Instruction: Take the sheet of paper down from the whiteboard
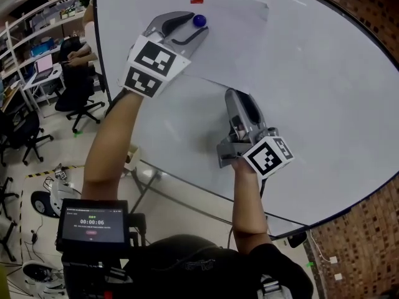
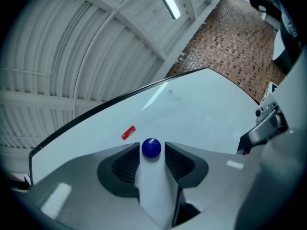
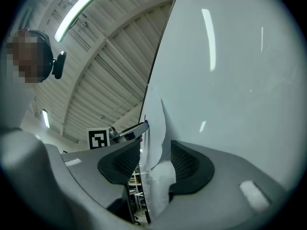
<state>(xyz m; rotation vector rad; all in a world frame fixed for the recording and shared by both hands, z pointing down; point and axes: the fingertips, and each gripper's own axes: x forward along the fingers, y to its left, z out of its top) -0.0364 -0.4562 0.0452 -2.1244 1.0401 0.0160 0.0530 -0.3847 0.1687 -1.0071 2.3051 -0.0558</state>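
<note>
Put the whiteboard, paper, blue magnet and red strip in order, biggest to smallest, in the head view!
1. whiteboard
2. paper
3. blue magnet and red strip: both tiny and too alike to rank.

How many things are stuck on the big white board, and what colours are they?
Blue: 1, the round magnet
Red: 1, the small strip
White: 1, the sheet of paper
Total: 3
</note>
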